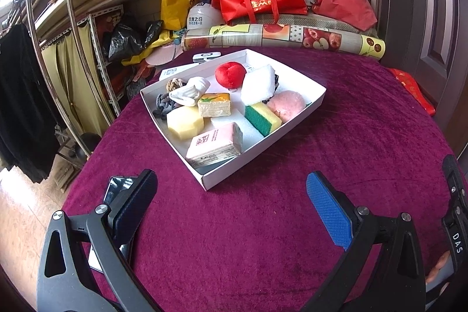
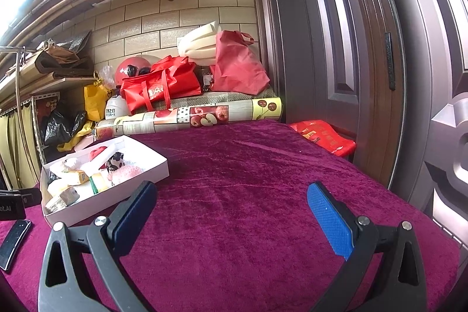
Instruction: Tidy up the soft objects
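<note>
Both tongs are released and empty: left gripper (image 1: 231, 195), right gripper (image 2: 231, 203). The soft objects fill the white box (image 1: 292, 130) at frame centre. Approach the pink tissue pack (image 1: 215, 144) squarely; squeeze gently.

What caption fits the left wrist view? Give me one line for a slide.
Open left gripper hovers over a maroon tablecloth, facing a white tray packed with sponges and soft toys.

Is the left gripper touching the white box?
Apart. The left wrist view shows bare purple cloth between the open left gripper and the white box.
</note>
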The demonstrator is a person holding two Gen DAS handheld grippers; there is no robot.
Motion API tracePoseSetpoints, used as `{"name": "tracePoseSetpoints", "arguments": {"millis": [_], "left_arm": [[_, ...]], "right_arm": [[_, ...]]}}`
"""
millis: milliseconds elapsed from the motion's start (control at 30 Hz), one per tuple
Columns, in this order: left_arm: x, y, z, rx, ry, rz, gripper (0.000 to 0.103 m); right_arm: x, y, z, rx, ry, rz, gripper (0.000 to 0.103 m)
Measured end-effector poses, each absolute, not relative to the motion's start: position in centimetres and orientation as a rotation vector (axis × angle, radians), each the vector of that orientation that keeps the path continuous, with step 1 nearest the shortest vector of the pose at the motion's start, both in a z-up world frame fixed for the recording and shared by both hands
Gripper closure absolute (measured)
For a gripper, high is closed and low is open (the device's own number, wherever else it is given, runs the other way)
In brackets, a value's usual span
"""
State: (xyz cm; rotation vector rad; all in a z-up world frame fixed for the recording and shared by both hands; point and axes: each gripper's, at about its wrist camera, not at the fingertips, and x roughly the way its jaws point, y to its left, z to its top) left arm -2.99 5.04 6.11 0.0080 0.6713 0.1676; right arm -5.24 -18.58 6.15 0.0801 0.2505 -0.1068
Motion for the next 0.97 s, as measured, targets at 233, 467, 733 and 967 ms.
{"name": "tracePoseSetpoints", "arguments": {"millis": [233, 467, 733, 967], "left_arm": [[-3.0, 5.0, 5.9, 0.005, 0.68, 0.158, 0.0], [-2.9, 5.0, 5.9, 0.005, 0.681, 0.156, 0.0], [-2.8, 4.7, 5.4, 0.008, 0.694, 0.139, 0.0], [-2.7, 4.3, 4.9, 0.007, 0.712, 0.106, 0.0]], "right_arm": [[-5.3, -18.6, 6.1, 0.082, 0.248, -0.108, 0.0], [-5.4, -18.6, 6.2, 0.083, 0.246, -0.108, 0.0], [-5.4, -18.6, 6.3, 0.085, 0.245, -0.108, 0.0], [-5.4, -18.6, 6.2, 0.085, 0.245, -0.109, 0.0]]}}
